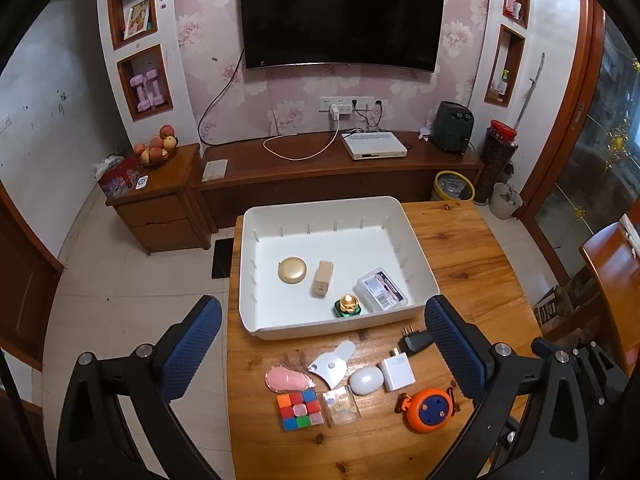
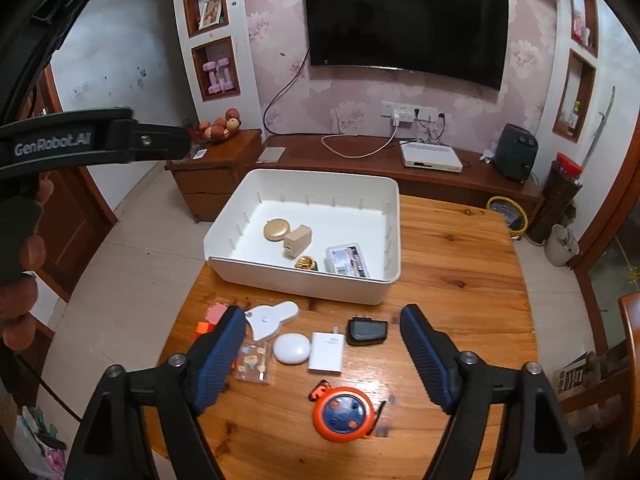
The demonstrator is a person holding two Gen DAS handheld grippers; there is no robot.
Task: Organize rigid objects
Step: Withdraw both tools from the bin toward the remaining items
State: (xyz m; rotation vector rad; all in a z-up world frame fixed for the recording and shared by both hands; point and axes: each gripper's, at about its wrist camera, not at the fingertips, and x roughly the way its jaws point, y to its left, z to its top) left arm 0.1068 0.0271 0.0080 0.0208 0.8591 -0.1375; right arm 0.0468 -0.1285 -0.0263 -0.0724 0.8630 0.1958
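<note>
A white bin [image 1: 320, 210] [image 2: 304, 286] stands on the wooden table and holds a gold compact [image 1: 292, 269], a beige box [image 1: 323, 279], a gold-and-green jar [image 1: 347, 305] and a clear case [image 1: 381, 289]. In front of it lie a black plug [image 2: 367, 331], a white charger [image 2: 327, 353], a white oval case [image 2: 292, 348], an orange tape measure [image 2: 345, 413], a colour cube [image 1: 299, 411], a pink piece [image 1: 285, 378] and a white flat piece [image 1: 333, 362]. My left gripper [image 1: 320, 354] is open above these items. My right gripper [image 2: 322, 358] is open above the charger.
The wooden table [image 2: 460, 264] has bare surface to the right of the bin. A small clear packet [image 2: 253, 361] lies by the right gripper's left finger. A wooden chair [image 1: 612, 276] stands at the right. A TV bench and wall-mounted TV are behind.
</note>
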